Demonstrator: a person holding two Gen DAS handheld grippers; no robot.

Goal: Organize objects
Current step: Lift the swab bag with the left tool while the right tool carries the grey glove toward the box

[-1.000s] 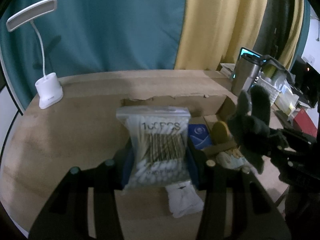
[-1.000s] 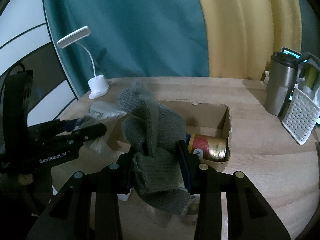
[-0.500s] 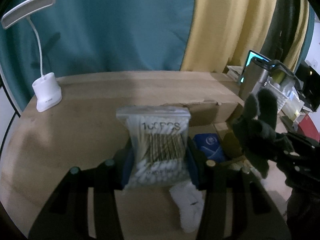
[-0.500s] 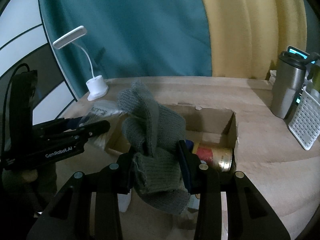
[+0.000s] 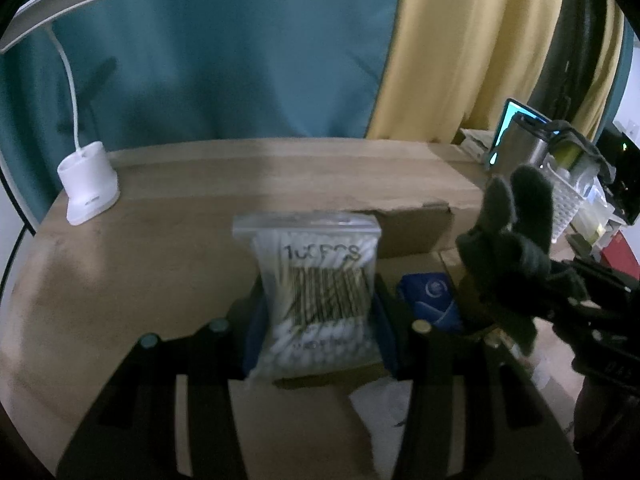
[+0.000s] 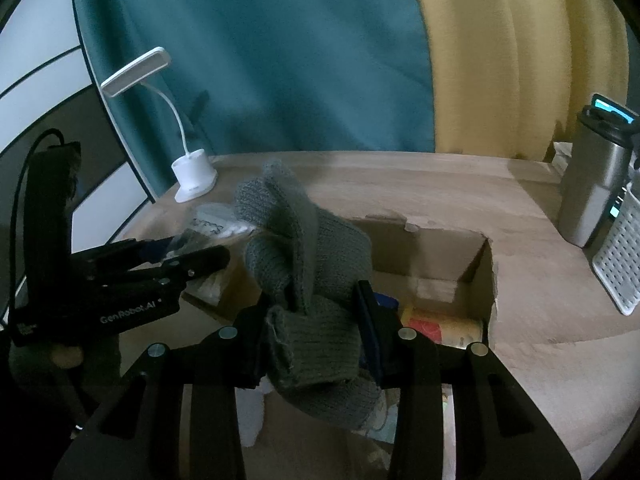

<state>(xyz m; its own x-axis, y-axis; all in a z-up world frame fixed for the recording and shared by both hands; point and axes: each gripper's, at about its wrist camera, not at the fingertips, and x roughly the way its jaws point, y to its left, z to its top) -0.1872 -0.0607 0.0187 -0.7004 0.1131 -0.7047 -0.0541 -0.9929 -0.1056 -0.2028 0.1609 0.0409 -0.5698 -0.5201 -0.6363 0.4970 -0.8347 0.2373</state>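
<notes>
1. Teal and yellow curtains are hanging behind a wooden counter (image 5: 168, 264), and the lighting is staying dim across both views
2. On the counter's far left corner a white desk lamp (image 5: 86, 188) is standing upright; a steel tumbler (image 6: 596, 188) and a white perforated basket (image 6: 622, 256) are sitting together at the far right edge
3. An open cardboard box (image 6: 480, 264) is lying on the counter between the two tools, with a blue packet (image 5: 434, 300) and a red and gold can (image 6: 444, 326) resting inside it
4. The left hand-held gripper (image 5: 316, 320) is clamping narrowly on a clear bag of cotton swabs (image 5: 316, 292), its blue pads pressing the bag's lower sides, and the bag is standing upright between them over the near left edge of the box
5. The right hand-held gripper (image 6: 320, 312) is squeezing, as closed as the cloth allows, on a grey knitted glove (image 6: 308, 272); the glove's fingers are sticking up above the pads and its cuff is drooping below them, all of it hanging over the near part of the box
6. In the left wrist view the glove is appearing dark at the right, raised beside the blue packet
7. A crumpled white wrapper (image 5: 380, 404) is lying low between the left tool's arms; what it is exactly, I cannot tell
</notes>
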